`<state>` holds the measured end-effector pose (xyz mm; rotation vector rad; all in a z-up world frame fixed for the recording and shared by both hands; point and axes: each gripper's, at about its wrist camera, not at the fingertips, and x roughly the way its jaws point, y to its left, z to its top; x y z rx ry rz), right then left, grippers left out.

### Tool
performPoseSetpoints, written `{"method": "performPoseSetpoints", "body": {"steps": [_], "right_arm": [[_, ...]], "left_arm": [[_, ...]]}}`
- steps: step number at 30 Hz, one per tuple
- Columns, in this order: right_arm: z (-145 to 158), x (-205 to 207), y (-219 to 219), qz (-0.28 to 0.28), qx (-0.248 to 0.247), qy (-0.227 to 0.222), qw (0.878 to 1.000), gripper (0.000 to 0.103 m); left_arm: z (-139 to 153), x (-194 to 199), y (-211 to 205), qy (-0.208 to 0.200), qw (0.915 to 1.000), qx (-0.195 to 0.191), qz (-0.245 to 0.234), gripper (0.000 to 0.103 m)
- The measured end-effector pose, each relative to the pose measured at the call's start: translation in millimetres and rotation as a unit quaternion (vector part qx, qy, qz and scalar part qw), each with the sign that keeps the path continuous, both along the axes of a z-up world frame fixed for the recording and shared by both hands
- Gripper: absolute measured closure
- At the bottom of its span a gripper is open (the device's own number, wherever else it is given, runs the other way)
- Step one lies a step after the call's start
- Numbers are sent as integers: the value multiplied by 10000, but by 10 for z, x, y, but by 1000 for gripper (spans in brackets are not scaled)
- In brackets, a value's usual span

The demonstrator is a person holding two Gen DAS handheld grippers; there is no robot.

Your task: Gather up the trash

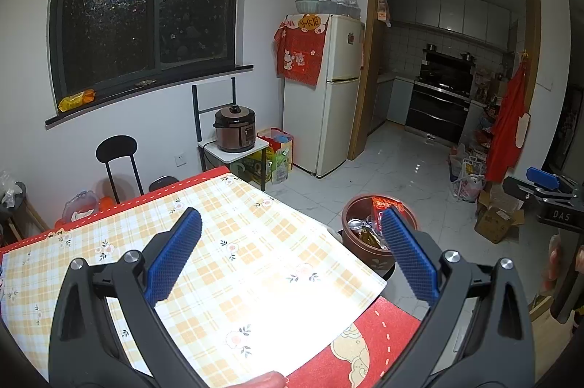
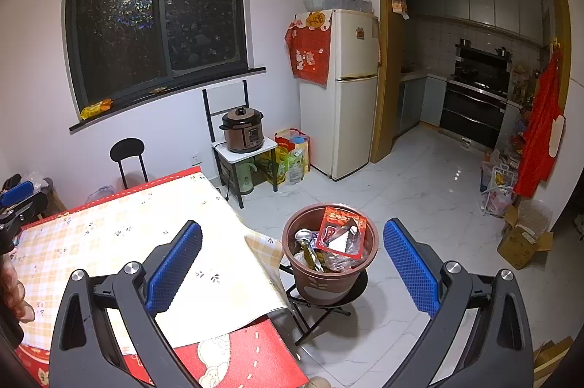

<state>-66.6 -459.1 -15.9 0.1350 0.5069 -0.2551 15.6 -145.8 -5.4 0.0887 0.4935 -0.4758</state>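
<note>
A brown trash bin [image 2: 330, 285] stands on a small black folding stool beside the table's corner. It holds a red packet [image 2: 341, 231], silvery wrappers and clear plastic. In the left wrist view the same bin [image 1: 365, 251] shows partly behind the right blue pad. My left gripper [image 1: 292, 256] hovers open over the checked tablecloth [image 1: 237, 260] with nothing between its fingers. My right gripper [image 2: 292, 265] is open and empty too, held above the table's corner and the bin. No loose trash shows on the cloth.
The table [image 2: 252, 358] has a red cover under the checked cloth. A black chair [image 1: 116, 150] stands behind it. A pressure cooker [image 2: 242, 130] on a small stand, bags and a white fridge [image 2: 350, 96] line the wall. Cardboard boxes [image 2: 522, 242] lie right; white tiled floor between.
</note>
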Motion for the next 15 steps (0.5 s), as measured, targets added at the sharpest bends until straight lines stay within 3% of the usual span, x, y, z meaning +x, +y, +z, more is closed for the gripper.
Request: {"method": "performPoseSetpoints", "body": {"steps": [15], "right_arm": [[14,-4,6,-11,-27,-36,10000,5]], "left_arm": [[40,7,-39,-32,10000,44,45,6]]}}
